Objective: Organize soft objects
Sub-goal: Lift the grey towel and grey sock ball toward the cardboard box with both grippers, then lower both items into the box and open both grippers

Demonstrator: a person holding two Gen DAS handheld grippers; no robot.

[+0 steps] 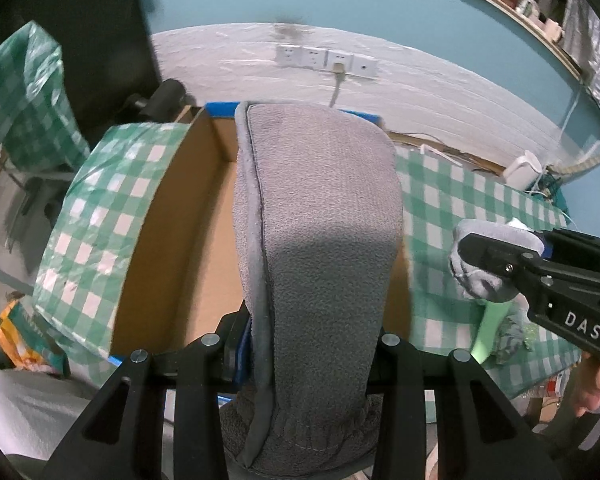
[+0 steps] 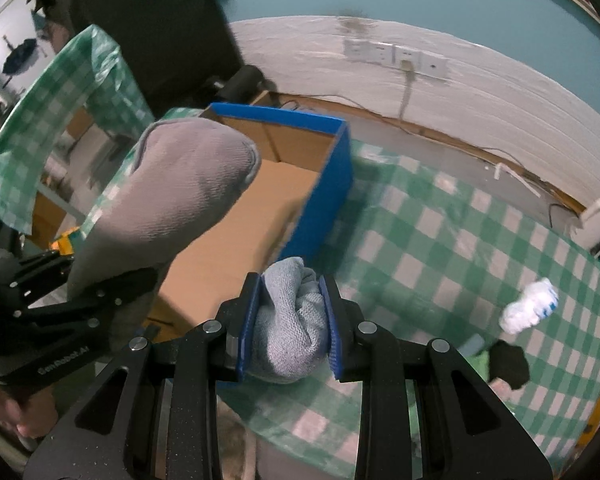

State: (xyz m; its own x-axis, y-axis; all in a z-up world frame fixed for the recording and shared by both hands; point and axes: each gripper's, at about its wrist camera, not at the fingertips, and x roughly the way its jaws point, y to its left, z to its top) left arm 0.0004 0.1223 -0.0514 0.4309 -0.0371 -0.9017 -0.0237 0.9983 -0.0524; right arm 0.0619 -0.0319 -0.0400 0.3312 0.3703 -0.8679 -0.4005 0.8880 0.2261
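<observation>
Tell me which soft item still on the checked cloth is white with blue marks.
The small rolled sock at the right, lying free on the tablecloth. The black bundle nearer the right claw is dark.

- Mitt (image 1: 320, 240): grey fleece, matt, nubbly, with stitched edging.
- Sock (image 2: 290, 320): pale grey knit, coarse weave.
- Box (image 2: 320, 176): brown matt cardboard inside, smooth blue outside.
- Worktop (image 2: 440, 240) cover: glossy checked plastic sheet.
- Tongs (image 2: 288, 320): matt black plastic, ribbed blue pads.
</observation>
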